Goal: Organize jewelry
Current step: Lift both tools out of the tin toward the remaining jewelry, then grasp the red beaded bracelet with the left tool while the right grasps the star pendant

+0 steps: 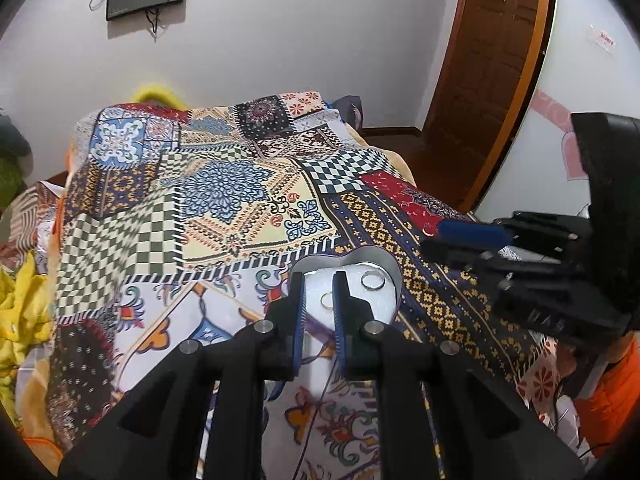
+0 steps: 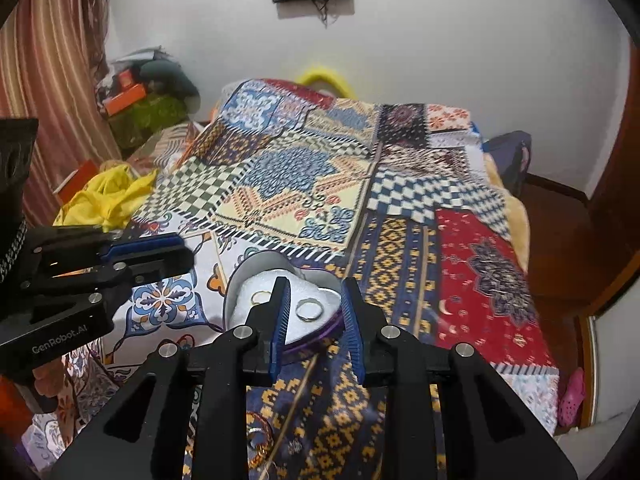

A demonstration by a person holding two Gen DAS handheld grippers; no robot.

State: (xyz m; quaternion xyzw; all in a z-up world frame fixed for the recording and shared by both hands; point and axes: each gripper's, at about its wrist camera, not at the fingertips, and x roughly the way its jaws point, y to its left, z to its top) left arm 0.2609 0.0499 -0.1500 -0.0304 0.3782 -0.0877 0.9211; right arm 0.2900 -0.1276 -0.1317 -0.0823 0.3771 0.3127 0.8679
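A heart-shaped tin (image 1: pixel 387 265) (image 2: pixel 256 264) with a white foam pad lies on the patchwork bedspread. On the foam lie a thin gold ring (image 1: pixel 327 301) (image 2: pixel 259 298) and a silver ring (image 1: pixel 373 281) (image 2: pixel 309 309). My left gripper (image 1: pixel 318 284) hovers over the tin's left half with its jaws a little apart; the gold ring shows through the gap, untouched. My right gripper (image 2: pixel 314 292) hangs over the tin's right side, jaws apart and empty, with the silver ring below the gap. Each gripper shows side-on in the other view, the right gripper (image 1: pixel 432 240) and the left gripper (image 2: pixel 180 248).
More gold jewelry (image 2: pixel 256 440) and a thin chain (image 2: pixel 300 392) lie on the bedspread (image 1: pixel 224 200) in front of the tin. Yellow cloth (image 2: pixel 108 196) is heaped at the bed's left edge. A wooden door (image 1: pixel 488 72) and the floor with a pink shoe (image 2: pixel 574 396) are to the right.
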